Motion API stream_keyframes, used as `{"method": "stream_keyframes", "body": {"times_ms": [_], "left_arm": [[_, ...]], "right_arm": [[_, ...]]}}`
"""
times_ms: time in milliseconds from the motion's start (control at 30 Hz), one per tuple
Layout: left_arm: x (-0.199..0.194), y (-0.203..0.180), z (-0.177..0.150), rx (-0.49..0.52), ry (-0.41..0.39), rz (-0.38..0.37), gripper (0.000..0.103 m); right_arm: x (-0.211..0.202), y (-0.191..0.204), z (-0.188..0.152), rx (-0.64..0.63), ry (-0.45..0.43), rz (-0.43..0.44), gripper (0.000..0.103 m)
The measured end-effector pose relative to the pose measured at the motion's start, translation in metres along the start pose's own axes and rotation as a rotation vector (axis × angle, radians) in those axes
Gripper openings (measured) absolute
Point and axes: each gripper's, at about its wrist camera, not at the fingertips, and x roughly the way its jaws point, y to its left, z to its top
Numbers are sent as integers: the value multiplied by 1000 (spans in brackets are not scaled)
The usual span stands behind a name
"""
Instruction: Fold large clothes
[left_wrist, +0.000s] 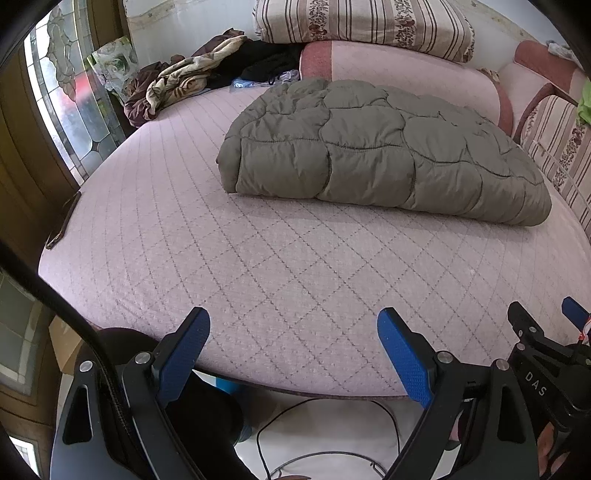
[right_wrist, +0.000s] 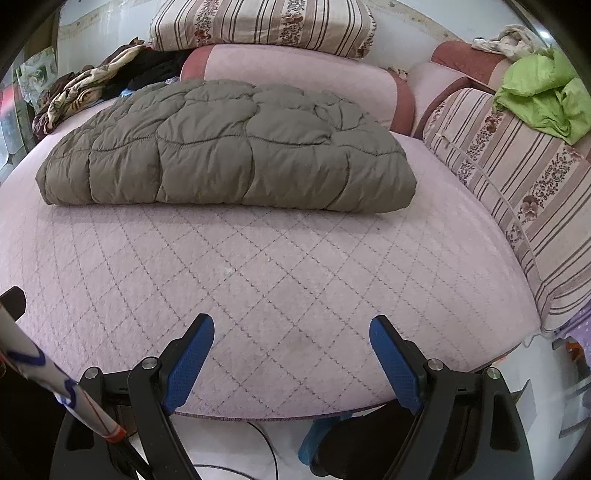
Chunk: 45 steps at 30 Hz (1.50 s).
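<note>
Olive puffy quilted jacket (left_wrist: 373, 147) lies folded on the pink mattress (left_wrist: 258, 266): I judge it light, springy, slippery-shelled. My left tongs (left_wrist: 293, 354) and right tongs (right_wrist: 291, 360) gape empty; I'd pinch its thick near edge.

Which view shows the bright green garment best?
The right wrist view: the green garment lies crumpled on the striped cushion, fully visible. The left wrist view catches only a sliver at its right edge.

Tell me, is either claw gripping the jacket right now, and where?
Neither. The left claw and right claw are open and empty; the folded jacket lies untouched on the bed.
</note>
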Motion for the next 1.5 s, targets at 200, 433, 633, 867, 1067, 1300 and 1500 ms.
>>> {"method": "stream_keyframes", "body": {"times_ms": [200,433,633,867,1067,1300,1500], "left_arm": [[1,0,0,0,1,0,91],[-1,0,-1,5,-18,1,91],[-7,-4,-1,26,-45,0,91],[-7,-1,-2,13,-26,-15,91],[-6,2,-2,3,-19,-5,91],[-7,1,-2,4,-20,-3,91],[-7,0,-2,7,-18,-1,91]], "right_arm": [[-1,-2,1,-2,5,12,89],[-7,-10,3,17,-1,8,89],[-17,-19,6,35,-9,0,90],[-25,-23,7,40,-11,14,90],[-37,-21,6,32,-35,26,90],[-44,-24,9,47,-67,19,90],[-44,-23,8,46,-72,32,90]]}}
